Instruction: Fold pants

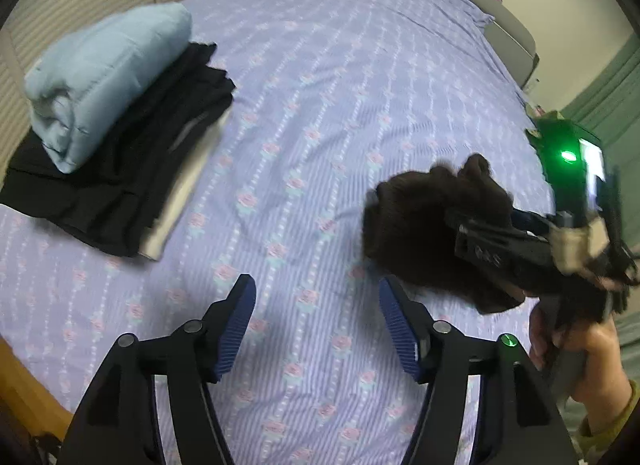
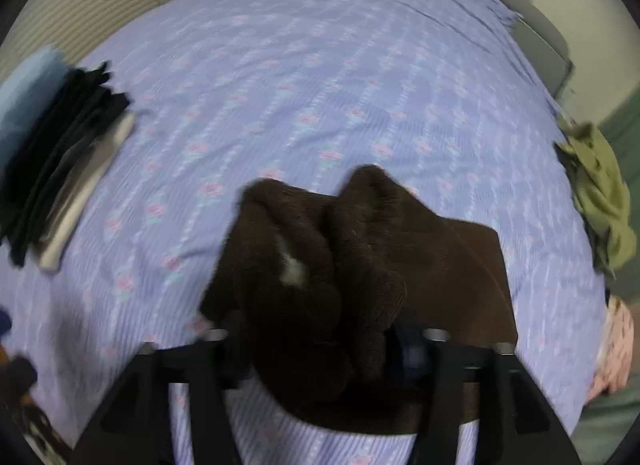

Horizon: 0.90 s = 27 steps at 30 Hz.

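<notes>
A bunched dark-brown fleece pair of pants [image 2: 320, 265] is bracketed, unfolded, by the right gripper [image 2: 320, 349], grip uncertain; the left gripper [image 1: 316, 329] is held apart, empty.

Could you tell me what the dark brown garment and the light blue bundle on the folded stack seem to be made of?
The dark brown garment looks like a thick fleece or plush knit: its surface is fuzzy and matte, and it bunches in soft, rounded folds. The light blue bundle appears to be a smoother, padded or woven cloth, with flat faces and rolled ends; motion blur leaves its weave unclear.
</notes>
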Each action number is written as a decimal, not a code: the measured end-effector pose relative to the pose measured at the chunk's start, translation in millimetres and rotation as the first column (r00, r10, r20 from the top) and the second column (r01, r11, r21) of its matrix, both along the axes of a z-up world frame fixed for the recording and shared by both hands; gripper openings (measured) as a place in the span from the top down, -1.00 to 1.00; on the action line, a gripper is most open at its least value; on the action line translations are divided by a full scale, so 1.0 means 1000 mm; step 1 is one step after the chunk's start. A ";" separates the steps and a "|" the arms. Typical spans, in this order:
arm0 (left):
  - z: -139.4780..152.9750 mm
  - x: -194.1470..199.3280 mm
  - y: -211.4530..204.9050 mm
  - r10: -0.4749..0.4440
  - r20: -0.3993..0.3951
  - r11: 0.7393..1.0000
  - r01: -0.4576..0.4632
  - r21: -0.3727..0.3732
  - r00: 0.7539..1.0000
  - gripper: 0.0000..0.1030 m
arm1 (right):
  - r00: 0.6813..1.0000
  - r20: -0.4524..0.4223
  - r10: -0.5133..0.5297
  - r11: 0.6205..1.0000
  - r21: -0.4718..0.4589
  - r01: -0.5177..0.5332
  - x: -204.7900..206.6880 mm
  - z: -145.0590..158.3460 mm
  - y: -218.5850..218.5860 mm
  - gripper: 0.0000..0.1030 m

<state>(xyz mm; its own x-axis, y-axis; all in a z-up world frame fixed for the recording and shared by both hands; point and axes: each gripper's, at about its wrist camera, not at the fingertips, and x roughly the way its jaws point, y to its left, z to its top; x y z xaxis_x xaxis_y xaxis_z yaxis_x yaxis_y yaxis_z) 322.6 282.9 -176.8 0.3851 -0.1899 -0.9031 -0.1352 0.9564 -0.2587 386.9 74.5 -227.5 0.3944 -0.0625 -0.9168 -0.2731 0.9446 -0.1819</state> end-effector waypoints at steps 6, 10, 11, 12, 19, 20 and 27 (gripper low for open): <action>0.022 0.002 -0.006 0.019 0.052 0.999 -0.021 0.040 0.998 -0.43 | 0.993 0.057 0.106 0.993 0.045 -0.108 -0.025 0.035 0.011 -0.59; 0.041 0.002 -0.030 -0.042 0.101 0.998 0.037 0.057 0.994 -0.51 | 0.990 0.126 0.070 0.986 0.143 -0.088 -0.048 0.071 -0.018 -0.59; 0.043 0.002 -0.037 -0.058 0.107 0.997 0.052 0.059 0.993 -0.51 | 0.990 0.135 0.041 0.982 0.178 -0.065 -0.052 0.079 -0.032 -0.59; 0.046 0.003 -0.047 -0.083 0.117 0.995 0.076 0.058 0.990 -0.52 | 0.990 0.138 0.014 0.977 0.210 -0.043 -0.056 0.085 -0.046 -0.59; 0.039 0.033 -0.114 -0.197 0.134 0.979 0.202 -0.027 0.971 -0.58 | 0.972 0.111 -0.208 0.943 0.287 0.169 -0.064 0.083 -0.155 -0.60; 0.033 0.043 -0.124 -0.205 0.121 0.976 0.212 -0.042 0.971 -0.58 | 0.965 0.093 -0.244 0.934 0.292 0.207 -0.064 0.077 -0.170 -0.60; -0.007 0.106 -0.180 -0.232 0.012 0.973 0.232 -0.010 0.973 -0.58 | 0.904 -0.014 -0.427 0.836 0.376 0.401 -0.063 0.041 -0.244 -0.60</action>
<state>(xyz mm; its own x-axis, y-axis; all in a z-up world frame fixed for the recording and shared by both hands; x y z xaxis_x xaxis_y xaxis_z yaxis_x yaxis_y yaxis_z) 428.3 102.4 -183.9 0.3394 -0.2853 -0.8963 0.0927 0.9584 -0.2700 323.9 -169.4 -186.2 0.4682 0.0956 -0.8784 0.1586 0.9689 0.1899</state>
